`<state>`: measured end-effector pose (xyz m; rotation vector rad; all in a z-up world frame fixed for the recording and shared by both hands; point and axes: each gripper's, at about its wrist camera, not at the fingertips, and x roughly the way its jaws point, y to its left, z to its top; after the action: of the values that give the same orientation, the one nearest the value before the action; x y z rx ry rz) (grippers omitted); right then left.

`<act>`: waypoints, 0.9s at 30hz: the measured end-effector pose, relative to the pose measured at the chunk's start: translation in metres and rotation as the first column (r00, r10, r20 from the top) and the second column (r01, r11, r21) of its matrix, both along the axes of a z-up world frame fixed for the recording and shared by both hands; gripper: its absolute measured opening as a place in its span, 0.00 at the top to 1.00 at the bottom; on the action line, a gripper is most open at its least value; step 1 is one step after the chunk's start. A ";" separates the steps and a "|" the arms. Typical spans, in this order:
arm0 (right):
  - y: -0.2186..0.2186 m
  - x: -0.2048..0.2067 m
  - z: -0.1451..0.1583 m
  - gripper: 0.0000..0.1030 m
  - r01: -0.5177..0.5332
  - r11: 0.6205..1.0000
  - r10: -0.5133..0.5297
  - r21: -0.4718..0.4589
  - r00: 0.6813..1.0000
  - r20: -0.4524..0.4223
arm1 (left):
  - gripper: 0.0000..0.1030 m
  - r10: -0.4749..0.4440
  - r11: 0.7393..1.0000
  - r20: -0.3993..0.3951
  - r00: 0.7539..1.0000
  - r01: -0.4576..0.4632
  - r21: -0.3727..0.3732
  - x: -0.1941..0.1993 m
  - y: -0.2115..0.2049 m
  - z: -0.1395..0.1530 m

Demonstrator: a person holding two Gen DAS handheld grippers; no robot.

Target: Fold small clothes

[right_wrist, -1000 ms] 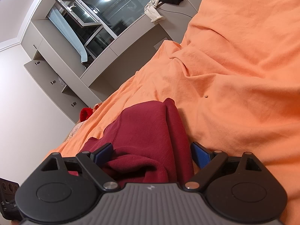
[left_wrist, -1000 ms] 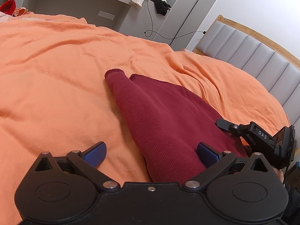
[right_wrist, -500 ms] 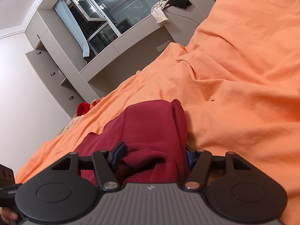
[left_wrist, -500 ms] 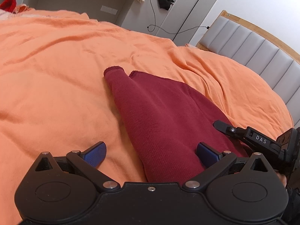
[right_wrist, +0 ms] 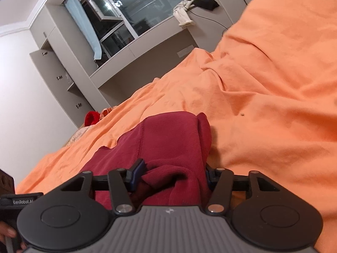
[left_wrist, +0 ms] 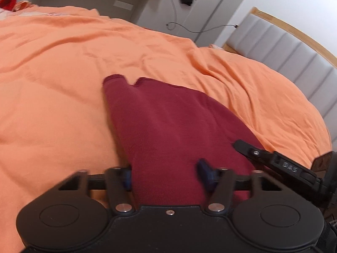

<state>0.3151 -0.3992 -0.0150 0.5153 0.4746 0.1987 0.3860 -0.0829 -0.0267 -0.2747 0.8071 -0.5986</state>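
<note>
A dark red knit garment [left_wrist: 168,126] lies folded lengthwise on the orange bedspread [left_wrist: 52,84], its cuff end pointing away. My left gripper [left_wrist: 166,177] is shut on the near edge of the garment, blue pads pressing it from both sides. The right gripper's arm [left_wrist: 280,164] shows at the right edge. In the right wrist view my right gripper [right_wrist: 171,172] is shut on a bunched fold of the same red garment [right_wrist: 168,139]. The left gripper's body [right_wrist: 12,202] shows at the lower left.
A padded grey headboard [left_wrist: 284,48] stands at the right. Grey built-in shelves and a window [right_wrist: 126,16] line the far wall, with clothes [right_wrist: 189,8] and a cable on the ledge. A red item [right_wrist: 91,119] lies at the bed's far side.
My left gripper has closed from wide open onto the garment's near edge. My right gripper closed onto the bunched fold half a second ago and still holds it. Both views shifted slightly.
</note>
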 end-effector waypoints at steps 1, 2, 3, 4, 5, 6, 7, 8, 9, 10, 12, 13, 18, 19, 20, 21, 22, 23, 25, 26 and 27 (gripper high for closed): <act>0.002 -0.001 0.002 0.50 -0.001 1.000 0.001 -0.017 1.000 0.007 | 0.51 0.002 1.000 0.008 1.000 -0.002 0.006 -0.001 -0.001 0.001; 0.004 -0.003 0.004 0.53 -0.002 0.999 0.002 -0.036 1.000 0.015 | 0.55 0.002 1.000 0.017 1.000 -0.002 0.011 -0.002 -0.001 0.002; 0.006 -0.004 0.005 0.54 -0.003 0.999 0.004 -0.053 1.000 0.022 | 0.57 0.004 1.000 0.026 1.000 -0.005 0.013 -0.002 -0.002 0.002; 0.008 -0.005 0.007 0.57 -0.003 0.998 0.005 -0.070 1.000 0.028 | 0.64 0.013 1.000 0.037 0.999 -0.013 0.015 -0.004 -0.002 0.003; 0.011 -0.007 0.009 0.58 -0.002 0.996 0.005 -0.087 0.999 0.035 | 0.68 0.021 1.000 0.051 0.998 -0.022 0.018 -0.005 -0.002 0.005; 0.012 -0.008 0.010 0.59 -0.001 0.995 0.005 -0.099 0.999 0.041 | 0.70 0.025 0.999 0.069 0.997 -0.027 0.025 -0.007 -0.004 0.007; 0.014 -0.009 0.012 0.62 -0.002 0.994 0.008 -0.112 0.999 0.051 | 0.73 0.026 0.999 0.094 0.995 -0.030 0.038 -0.009 -0.006 0.009; 0.016 -0.010 0.014 0.64 0.000 0.993 0.007 -0.122 0.998 0.060 | 0.76 0.024 0.998 0.118 0.993 -0.031 0.055 -0.013 -0.009 0.011; 0.017 -0.011 0.016 0.65 0.002 0.991 0.007 -0.130 0.998 0.069 | 0.76 0.020 0.997 0.144 0.989 -0.031 0.077 -0.016 -0.012 0.014; 0.019 -0.013 0.019 0.67 0.005 0.991 0.006 -0.137 0.997 0.080 | 0.78 0.014 0.995 0.172 0.985 -0.031 0.097 -0.019 -0.015 0.017; 0.022 -0.015 0.024 0.69 0.011 0.990 0.003 -0.143 0.995 0.101 | 0.80 0.001 0.992 0.220 0.976 -0.029 0.124 -0.023 -0.020 0.023; 0.024 -0.016 0.027 0.70 0.016 0.990 0.001 -0.143 0.994 0.112 | 0.80 -0.007 0.990 0.240 0.971 -0.026 0.136 -0.025 -0.021 0.026; 0.033 -0.017 0.044 0.72 0.014 0.994 0.005 -0.109 0.985 0.174 | 0.81 -0.029 0.985 0.322 0.946 -0.029 0.173 -0.035 -0.022 0.039; 0.036 -0.016 0.047 0.72 0.010 0.994 0.010 -0.105 0.982 0.187 | 0.81 -0.027 0.984 0.337 0.941 -0.035 0.177 -0.036 -0.020 0.042; 0.041 -0.016 0.050 0.72 0.007 0.994 0.015 -0.107 0.979 0.203 | 0.81 -0.024 0.982 0.358 0.933 -0.045 0.184 -0.038 -0.019 0.045; 0.046 -0.015 0.052 0.72 0.005 0.994 0.019 -0.110 0.976 0.216 | 0.81 -0.021 0.980 0.382 0.924 -0.056 0.190 -0.040 -0.016 0.048; 0.052 -0.014 0.054 0.72 0.001 0.993 0.027 -0.117 0.971 0.236 | 0.82 -0.018 0.978 0.409 0.912 -0.068 0.195 -0.042 -0.013 0.052; 0.057 -0.012 0.056 0.72 -0.003 0.992 0.034 -0.122 0.967 0.253 | 0.82 -0.015 0.976 0.438 0.899 -0.082 0.201 -0.045 -0.009 0.056; 0.071 -0.007 0.061 0.72 -0.013 0.990 0.053 -0.139 0.955 0.291 | 0.82 -0.001 0.970 0.484 0.875 -0.116 0.212 -0.048 0.001 0.063; 0.079 -0.004 0.063 0.72 -0.019 0.989 0.065 -0.149 0.949 0.309 | 0.82 0.010 0.968 0.502 0.865 -0.134 0.212 -0.049 0.006 0.067; 0.086 0.000 0.066 0.72 -0.026 0.987 0.076 -0.156 0.944 0.320 | 0.82 0.021 0.966 0.514 0.858 -0.150 0.211 -0.049 0.012 0.070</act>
<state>0.3150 -0.3135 0.0506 0.3136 0.1777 0.2900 0.3366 -0.0706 0.0435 0.0786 0.3441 -0.4493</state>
